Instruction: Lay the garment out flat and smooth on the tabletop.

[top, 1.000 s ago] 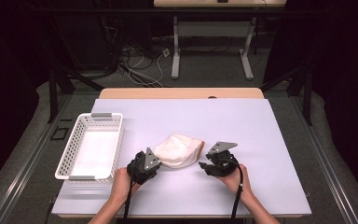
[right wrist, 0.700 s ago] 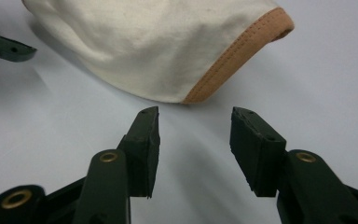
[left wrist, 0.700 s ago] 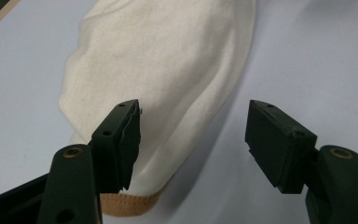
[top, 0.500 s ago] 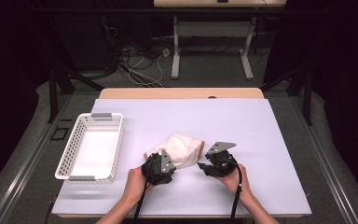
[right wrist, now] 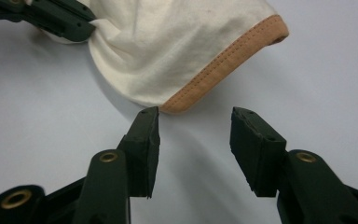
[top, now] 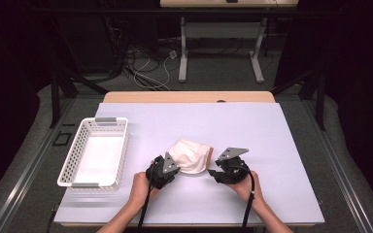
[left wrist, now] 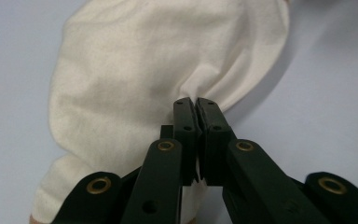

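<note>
A cream cloth with an orange-tan hem lies bunched near the table's front middle. My left gripper sits at the cloth's left edge; its jaws have just been closing and now pinch a fold of the cream cloth between the pads, left gripper. My right gripper rests just right of the cloth, open, with the hem lying just beyond its fingertips and nothing between them, right gripper. The left gripper's jaws also show at the top left of the right gripper view.
A white mesh basket stands empty at the left of the lavender tabletop. Beyond the table's far wooden edge are dark floor, cables and a desk frame. Both forearms enter from the bottom edge.
The left gripper moved right onto the cloth's left edge and shut on a fold of it. The cloth bunched slightly. The right gripper stayed in place.
</note>
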A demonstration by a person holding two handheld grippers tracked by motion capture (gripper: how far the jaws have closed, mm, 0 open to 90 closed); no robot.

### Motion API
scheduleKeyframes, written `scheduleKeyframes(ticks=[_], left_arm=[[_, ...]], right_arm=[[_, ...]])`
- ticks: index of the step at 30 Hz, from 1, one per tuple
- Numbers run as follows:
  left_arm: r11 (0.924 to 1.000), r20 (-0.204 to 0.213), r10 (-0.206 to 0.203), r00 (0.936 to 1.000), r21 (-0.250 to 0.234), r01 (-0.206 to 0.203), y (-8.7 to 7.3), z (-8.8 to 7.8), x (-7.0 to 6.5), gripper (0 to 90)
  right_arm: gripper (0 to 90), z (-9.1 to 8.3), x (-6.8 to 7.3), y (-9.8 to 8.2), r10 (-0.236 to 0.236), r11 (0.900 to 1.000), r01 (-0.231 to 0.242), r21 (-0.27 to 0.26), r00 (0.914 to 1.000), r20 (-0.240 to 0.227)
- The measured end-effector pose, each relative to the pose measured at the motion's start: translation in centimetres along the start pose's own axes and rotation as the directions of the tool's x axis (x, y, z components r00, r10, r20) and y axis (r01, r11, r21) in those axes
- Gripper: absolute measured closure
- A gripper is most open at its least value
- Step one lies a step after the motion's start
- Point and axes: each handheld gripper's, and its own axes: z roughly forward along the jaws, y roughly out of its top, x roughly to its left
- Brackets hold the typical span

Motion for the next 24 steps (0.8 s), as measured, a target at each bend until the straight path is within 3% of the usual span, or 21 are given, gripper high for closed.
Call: scheduleKeyframes(ticks=[3, 7, 13, 20, 24], left_arm=[[0.9992, 0.014, -0.017, 0.9998, -0.037, 0.018, 0.6, -1.0, 0.0, 87.5], [0.9959, -0.007, -0.045, 0.9990, -0.079, 0.044, 0.8, -2.2, 0.6, 87.4], [0.9818, -0.040, -0.143, 0.9889, -0.132, 0.137, 0.2, -2.8, 2.5, 87.1], [0.9754, -0.073, -0.191, 0.9789, -0.126, 0.181, -0.5, -2.6, 3.6, 85.5], [0.9809, -0.083, -0.174, 0.9811, -0.102, 0.166, -0.6, -2.2, 3.5, 83.9]], right_arm=[[52.6, -0.2, -0.3, -0.1, -0.001, 1.000, 0.001, 0.004, 1.0000, 0.003], [53.1, -0.2, -0.4, 0.0, 0.003, 1.000, -0.003, 0.004, 0.9999, 0.013], [52.8, 0.1, -0.1, 0.1, -0.002, 1.000, 0.002, -0.002, 0.9999, 0.012], [51.9, 0.8, 0.4, 0.1, -0.002, 1.000, 0.002, 0.009, 1.0000, 0.002], [51.4, 1.0, 0.7, 0.1, -0.003, 1.000, 0.003, 0.016, 1.0000, -0.001]])
